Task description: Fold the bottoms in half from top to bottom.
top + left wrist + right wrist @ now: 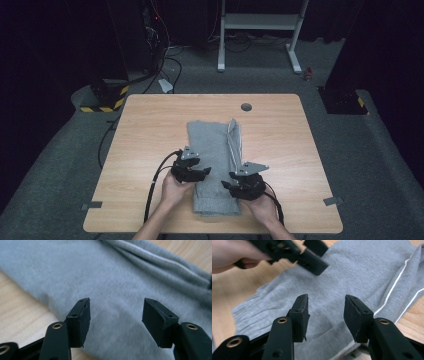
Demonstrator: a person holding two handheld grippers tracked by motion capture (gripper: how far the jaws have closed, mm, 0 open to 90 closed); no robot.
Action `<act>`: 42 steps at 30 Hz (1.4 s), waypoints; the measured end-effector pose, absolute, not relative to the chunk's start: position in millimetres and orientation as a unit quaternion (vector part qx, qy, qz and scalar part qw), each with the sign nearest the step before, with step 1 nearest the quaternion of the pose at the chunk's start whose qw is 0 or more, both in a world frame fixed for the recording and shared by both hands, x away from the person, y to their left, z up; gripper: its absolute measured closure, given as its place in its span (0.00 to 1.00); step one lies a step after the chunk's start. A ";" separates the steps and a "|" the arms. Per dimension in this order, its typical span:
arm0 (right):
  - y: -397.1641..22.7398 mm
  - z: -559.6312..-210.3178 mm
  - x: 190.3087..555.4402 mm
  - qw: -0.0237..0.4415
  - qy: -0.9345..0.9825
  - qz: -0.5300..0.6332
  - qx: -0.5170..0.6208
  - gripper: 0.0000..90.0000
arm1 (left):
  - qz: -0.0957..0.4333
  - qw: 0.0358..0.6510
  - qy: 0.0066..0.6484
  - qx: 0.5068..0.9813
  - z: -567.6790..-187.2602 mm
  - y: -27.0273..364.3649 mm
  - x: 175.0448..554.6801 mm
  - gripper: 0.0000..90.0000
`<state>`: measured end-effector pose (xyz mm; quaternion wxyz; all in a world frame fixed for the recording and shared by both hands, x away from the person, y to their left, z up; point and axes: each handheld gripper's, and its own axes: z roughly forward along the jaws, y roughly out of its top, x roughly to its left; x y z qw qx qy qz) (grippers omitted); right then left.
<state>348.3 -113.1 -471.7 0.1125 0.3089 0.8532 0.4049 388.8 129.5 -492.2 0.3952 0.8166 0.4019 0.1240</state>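
Observation:
A folded grey garment [214,155] with a thin white stripe along its right side lies lengthwise in the middle of the wooden table [150,125]. My left gripper [202,172] hovers at the garment's left edge, near its lower half, jaws apart. In the left gripper view the left gripper [116,312] is open over grey cloth [112,277], with nothing between the pads. My right gripper [231,182] hangs over the garment's lower right part. In the right gripper view the right gripper [325,312] is open above the garment [352,270], and the left gripper's body [294,252] shows farther off.
A round grey grommet hole [246,106] sits near the table's far edge. A white desk frame [260,30] stands on the floor behind, with cables [167,65] and a yellow-black striped base [102,97] at the back left. Bare wood lies on both sides of the garment.

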 end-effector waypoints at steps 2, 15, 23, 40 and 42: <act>-110.3 -474.8 351.4 0.114 0.856 0.399 0.309 0.61 | 0.125 0.394 0.401 0.817 -495.2 130.7 384.7 0.44; -117.0 -492.4 370.8 0.117 0.856 0.371 0.340 0.61 | 0.131 0.376 0.404 0.824 -509.6 130.5 377.3 0.44; -136.3 -501.2 371.8 0.116 0.849 0.361 0.368 0.61 | 0.132 0.370 0.409 0.824 -518.2 130.4 375.0 0.44; -147.1 -509.4 355.0 0.114 0.859 0.347 0.359 0.60 | 0.134 0.362 0.390 0.836 -517.5 126.6 361.7 0.44; -146.8 -508.4 352.9 0.117 0.862 0.345 0.354 0.59 | 0.133 0.361 0.387 0.838 -516.6 125.9 359.2 0.45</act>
